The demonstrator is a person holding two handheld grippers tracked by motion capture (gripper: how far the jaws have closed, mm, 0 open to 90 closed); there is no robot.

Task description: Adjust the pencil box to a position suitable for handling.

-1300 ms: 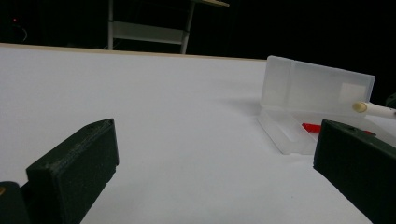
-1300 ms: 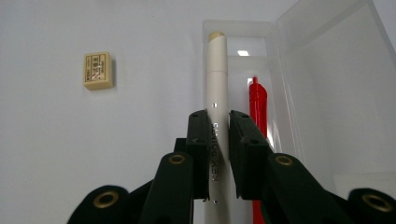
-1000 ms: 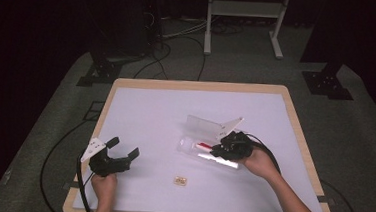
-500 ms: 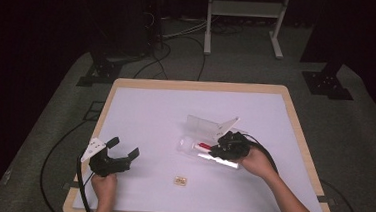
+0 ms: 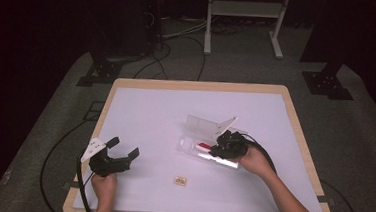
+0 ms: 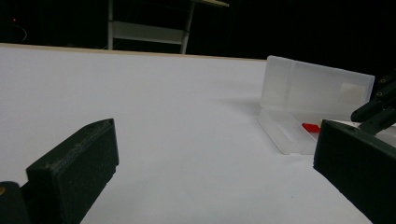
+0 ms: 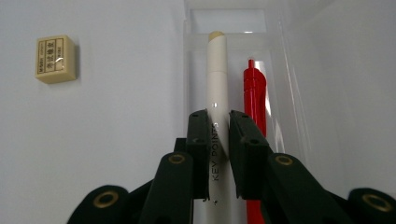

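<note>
While my right gripper (image 7: 218, 128) pinches the light, stiff, slick white pen (image 7: 217, 84) mid-barrel inside the clear case (image 5: 209, 137) at frame centre, beside the red pen (image 7: 254, 93), my left gripper (image 5: 121, 154) gapes empty at lower left.

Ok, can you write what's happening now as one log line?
right gripper: shut on white pen, in clear case beside red pen | left gripper: open, idle | eraser: on table

The white table (image 5: 150, 113) is brightly lit and the room around is dark; the high view looks slightly soft.
</note>
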